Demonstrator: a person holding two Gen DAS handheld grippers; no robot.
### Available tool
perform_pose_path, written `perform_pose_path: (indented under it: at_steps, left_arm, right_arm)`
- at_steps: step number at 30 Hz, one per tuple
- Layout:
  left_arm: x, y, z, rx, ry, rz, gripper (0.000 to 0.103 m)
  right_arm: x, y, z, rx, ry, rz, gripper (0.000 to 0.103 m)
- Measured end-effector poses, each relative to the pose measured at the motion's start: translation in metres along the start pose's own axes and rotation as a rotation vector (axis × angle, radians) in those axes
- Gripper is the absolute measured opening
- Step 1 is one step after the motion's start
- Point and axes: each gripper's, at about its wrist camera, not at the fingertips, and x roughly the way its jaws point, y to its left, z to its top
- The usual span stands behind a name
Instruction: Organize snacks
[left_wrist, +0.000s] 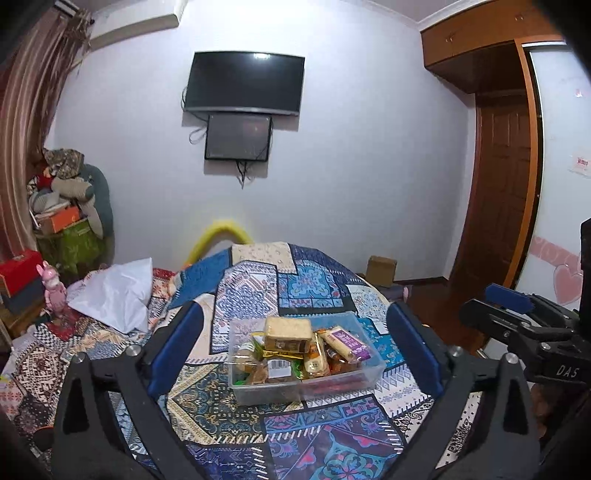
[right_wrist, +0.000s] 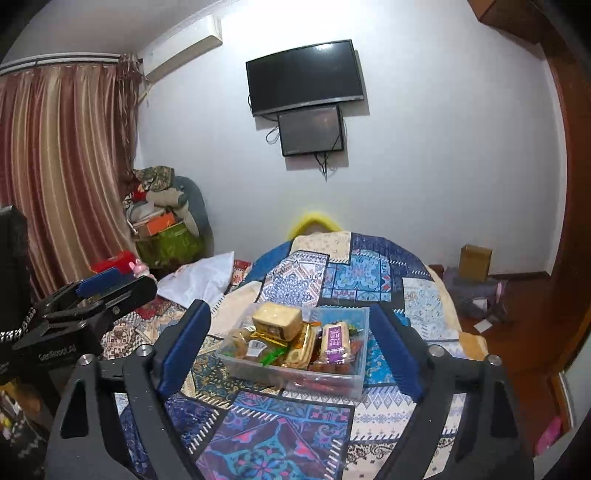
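My left gripper is spread wide and holds nothing; my right gripper is likewise released. Both hover short of the clear bin in the lower centre of each frame, on the patchwork bed. The snacks look already piled inside, so I'd come in slowly from above and take only the top packet.
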Motion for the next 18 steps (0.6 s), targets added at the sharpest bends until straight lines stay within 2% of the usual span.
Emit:
perform_pose_path:
  at_steps: [6,18]
  left_arm:
    - [-0.008,-0.003,-0.004,0.014,-0.002,0.011,0.102]
    - [-0.007,-0.005,-0.01,0.016,0.005,0.021,0.102]
  right_arm:
    - [-0.006,0.0,-0.004,0.001,-0.02,-0.037,0.1]
    - [-0.009,-0.001,-0.012,0.005,-0.011,-0.035,0.102]
